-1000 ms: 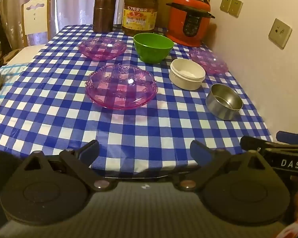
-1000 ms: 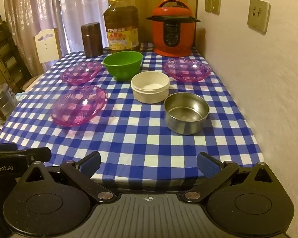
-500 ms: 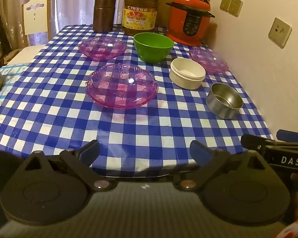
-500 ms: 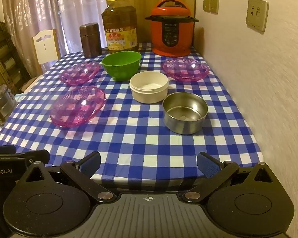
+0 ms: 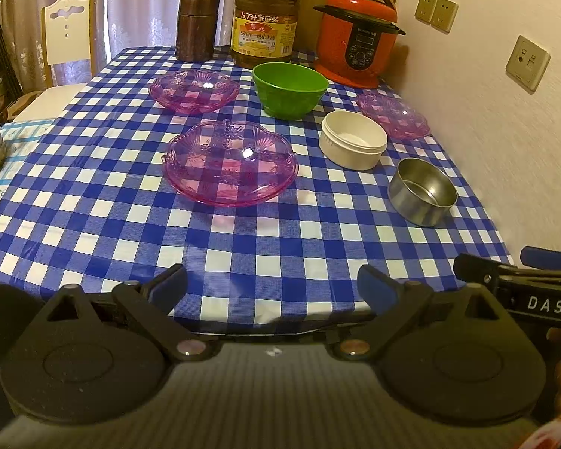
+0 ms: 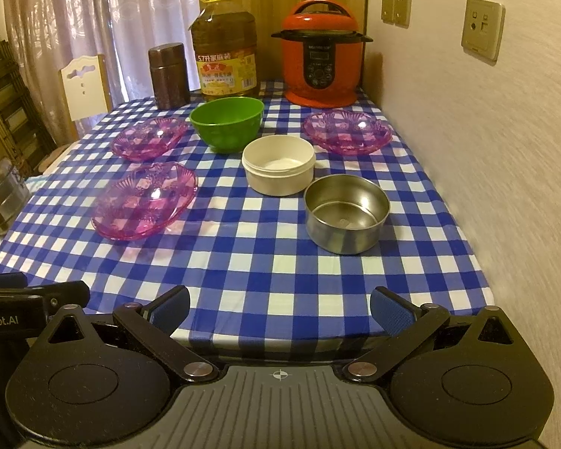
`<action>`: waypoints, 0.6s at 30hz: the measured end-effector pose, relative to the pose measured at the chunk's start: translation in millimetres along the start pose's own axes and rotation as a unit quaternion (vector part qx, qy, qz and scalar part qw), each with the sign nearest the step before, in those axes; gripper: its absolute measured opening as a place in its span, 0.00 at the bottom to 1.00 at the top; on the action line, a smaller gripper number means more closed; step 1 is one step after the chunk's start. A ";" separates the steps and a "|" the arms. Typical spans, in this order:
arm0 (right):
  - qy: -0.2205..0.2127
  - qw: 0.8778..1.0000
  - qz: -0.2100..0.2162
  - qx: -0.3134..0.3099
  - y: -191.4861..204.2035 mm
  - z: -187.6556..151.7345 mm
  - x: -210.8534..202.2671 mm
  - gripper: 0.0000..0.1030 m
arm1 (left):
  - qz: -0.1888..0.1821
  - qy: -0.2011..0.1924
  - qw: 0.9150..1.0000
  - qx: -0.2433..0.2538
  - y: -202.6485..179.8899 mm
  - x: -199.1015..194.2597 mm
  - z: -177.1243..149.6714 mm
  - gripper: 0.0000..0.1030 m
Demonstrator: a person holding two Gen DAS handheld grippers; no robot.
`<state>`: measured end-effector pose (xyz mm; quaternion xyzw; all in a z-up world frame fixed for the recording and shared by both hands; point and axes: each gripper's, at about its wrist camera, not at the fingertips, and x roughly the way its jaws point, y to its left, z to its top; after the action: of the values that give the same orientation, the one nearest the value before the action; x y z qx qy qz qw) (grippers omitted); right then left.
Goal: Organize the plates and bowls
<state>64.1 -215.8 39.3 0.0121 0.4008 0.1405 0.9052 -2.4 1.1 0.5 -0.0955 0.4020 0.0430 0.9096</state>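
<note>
Hovering at the table's near edge, left gripper [image 5: 272, 286] and right gripper [image 6: 279, 305] are spread wide, empty, ready to gather the dishes.

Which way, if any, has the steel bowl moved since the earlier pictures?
No. The steel bowl sits just near-right of the white bowl, on the same checks of the tablecloth as before; only the view drifted slightly.

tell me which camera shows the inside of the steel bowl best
The right wrist view: the steel bowl sits near the centre, so its bare floor shows. In the left wrist view it lies far right, more side-on, with less floor visible.
</note>
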 end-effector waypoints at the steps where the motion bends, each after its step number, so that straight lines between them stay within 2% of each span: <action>1: 0.000 1.000 0.000 0.000 0.2 0.0 0.1 0.99 | 0.000 0.000 1.000 0.000 0.0 0.0 0.0 0.93; 18: -0.001 1.000 -0.002 -0.002 -0.2 -0.2 -0.5 0.99 | 0.001 -0.002 1.000 -0.002 -0.9 -1.1 0.3 0.93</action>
<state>63.6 -216.1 39.5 0.0098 0.3997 0.1398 0.9058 -2.7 0.2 1.7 -0.0965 0.4005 0.0444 0.9101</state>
